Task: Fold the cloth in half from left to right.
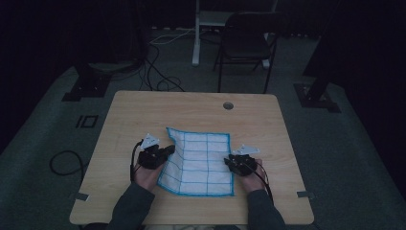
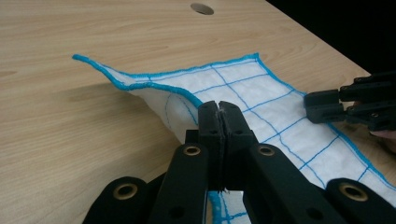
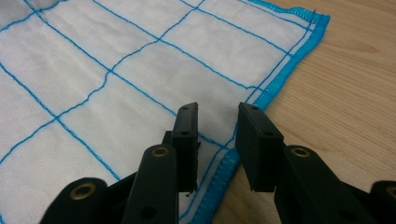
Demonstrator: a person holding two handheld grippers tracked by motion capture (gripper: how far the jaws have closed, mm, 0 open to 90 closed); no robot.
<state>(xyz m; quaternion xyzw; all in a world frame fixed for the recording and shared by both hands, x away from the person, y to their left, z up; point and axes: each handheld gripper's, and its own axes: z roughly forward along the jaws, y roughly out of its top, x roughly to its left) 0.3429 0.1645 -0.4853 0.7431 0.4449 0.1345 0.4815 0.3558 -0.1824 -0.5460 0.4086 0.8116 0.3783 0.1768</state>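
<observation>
Already the left claw (image 2: 219, 109) is clenched on the cloth's (image 1: 201, 160) left edge, lifting it off the wooden tabletop (image 1: 143, 110). Rightward, the right claw (image 3: 217, 116) straddles the opposite hem, parted, its grip likely still to come. Soft white weave, blue grid stitching.

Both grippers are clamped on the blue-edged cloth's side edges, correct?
Not quite. The left gripper is shut on the cloth, lifting its edge. The right gripper is open, its jaws straddling the cloth's blue hem without gripping, as the right gripper view shows.
</observation>
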